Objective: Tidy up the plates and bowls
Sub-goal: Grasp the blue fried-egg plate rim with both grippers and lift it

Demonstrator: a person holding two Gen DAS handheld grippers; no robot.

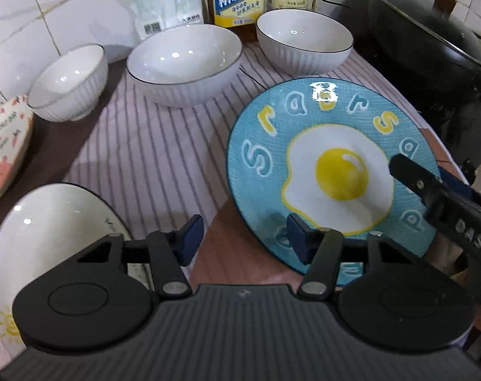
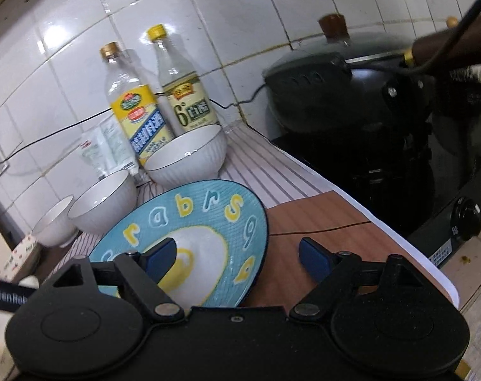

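Only the left view shows the white plate (image 1: 50, 231) under the wide-apart left gripper (image 1: 240, 238), only the right view shows two bottle caps (image 2: 157, 30), and the right gripper (image 2: 237, 254) gapes over the blue egg plate (image 2: 208, 219) lying on the striped cloth (image 2: 272, 174) by three white bowls (image 1: 183, 63) and a tiled wall (image 2: 208, 16)

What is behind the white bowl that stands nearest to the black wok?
Behind the white bowl stand two bottles against the tiled wall: a yellow-labelled bottle and a bottle marked 6°. The bowl hides their bases.
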